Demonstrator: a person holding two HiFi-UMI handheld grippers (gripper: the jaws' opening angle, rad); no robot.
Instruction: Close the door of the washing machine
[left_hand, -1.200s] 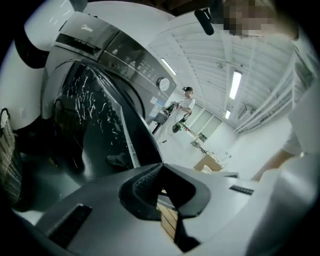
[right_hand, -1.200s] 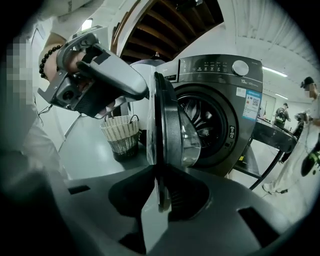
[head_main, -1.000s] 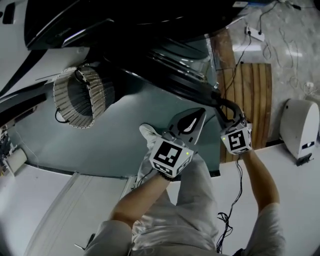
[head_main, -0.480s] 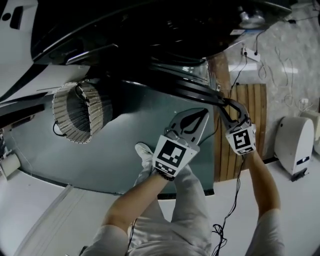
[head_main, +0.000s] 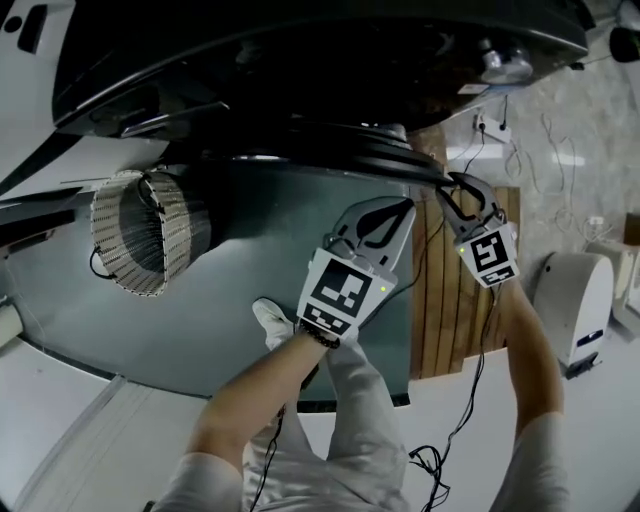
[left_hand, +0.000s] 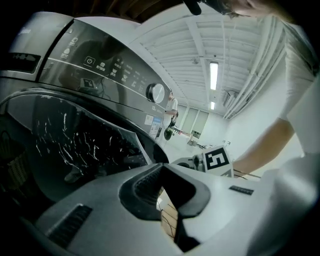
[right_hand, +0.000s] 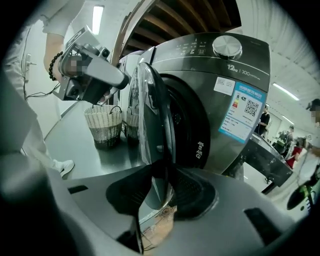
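Observation:
The dark grey washing machine (head_main: 300, 60) fills the top of the head view, and its round door (head_main: 330, 150) stands partly open with its rim running right. My right gripper (head_main: 452, 190) is at that rim. In the right gripper view the door's edge (right_hand: 150, 115) stands between the jaws of the right gripper (right_hand: 160, 172), which are opening. My left gripper (head_main: 400, 210) hangs just below the door, shut with nothing in it. The left gripper view shows my left gripper (left_hand: 162, 170) beside the door glass (left_hand: 75, 145) and under the control panel (left_hand: 115, 70).
A wicker basket (head_main: 140, 230) stands on the grey-green floor mat (head_main: 200, 310) left of the door; the same basket (right_hand: 104, 125) shows in the right gripper view. A wooden slat panel (head_main: 450, 280), a white appliance (head_main: 570, 300) and loose cables (head_main: 440, 460) lie at the right. The person's shoe (head_main: 270, 325) is below.
Both grippers have travelled with the door toward the machine, and the door has swung further closed. The right jaws have widened round the door's edge. The left jaws stayed shut.

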